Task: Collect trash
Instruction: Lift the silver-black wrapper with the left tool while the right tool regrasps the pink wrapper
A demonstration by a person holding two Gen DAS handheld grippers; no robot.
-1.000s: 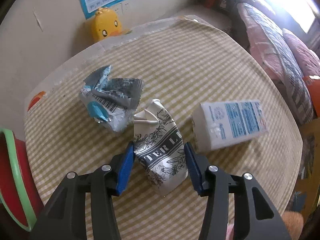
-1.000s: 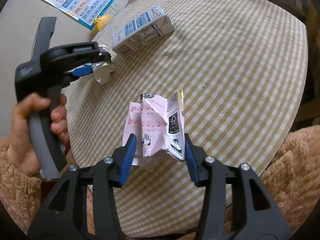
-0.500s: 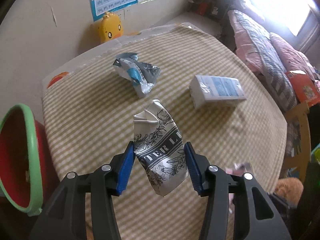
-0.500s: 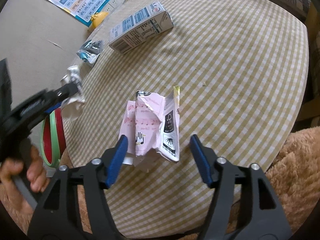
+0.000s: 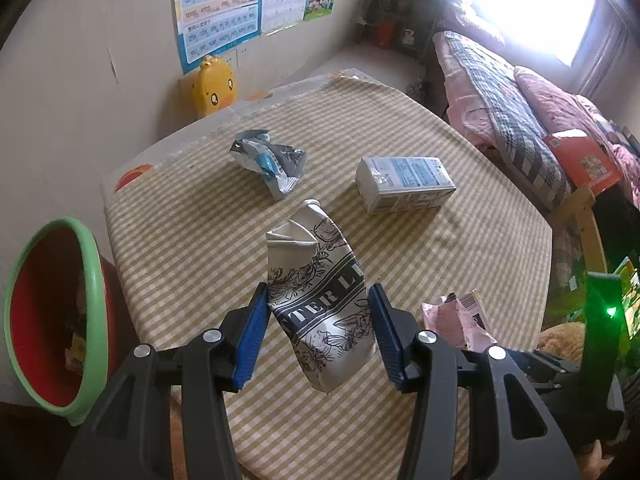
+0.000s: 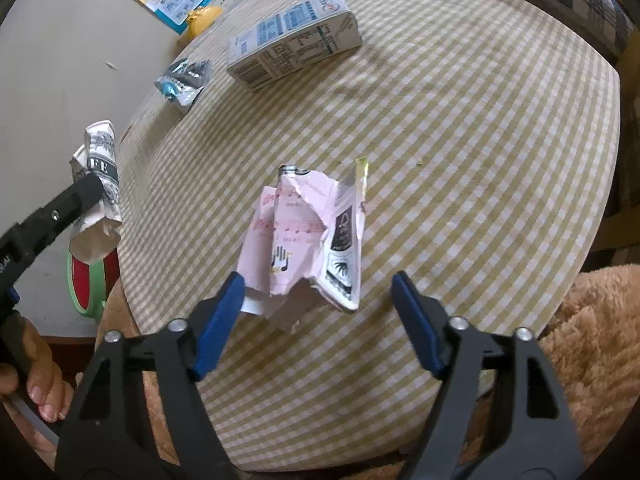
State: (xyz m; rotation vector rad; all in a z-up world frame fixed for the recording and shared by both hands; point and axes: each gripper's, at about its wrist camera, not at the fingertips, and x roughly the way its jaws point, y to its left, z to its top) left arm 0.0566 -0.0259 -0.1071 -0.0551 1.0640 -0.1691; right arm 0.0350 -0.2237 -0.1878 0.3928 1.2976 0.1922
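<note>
My left gripper (image 5: 318,326) is shut on a crumpled black-and-white carton (image 5: 320,292) and holds it in the air above the near left part of the checked table (image 5: 440,248). The carton also shows in the right wrist view (image 6: 98,196), over the table's left edge. My right gripper (image 6: 318,320) is open and empty, its jaws on either side of the near end of a crumpled pink carton (image 6: 308,236) that lies on the table. A blue-and-silver wrapper (image 5: 270,162) and a white-and-blue milk box (image 5: 404,188) lie farther back.
A red bin with a green rim (image 5: 52,316) stands on the floor left of the table, with some trash inside. A yellow duck toy (image 5: 214,90) stands at the wall behind the table. A bed (image 5: 520,112) is on the right.
My left gripper has lifted the black-and-white carton up and back toward the table's left edge. My right gripper has opened wide around the pink carton.
</note>
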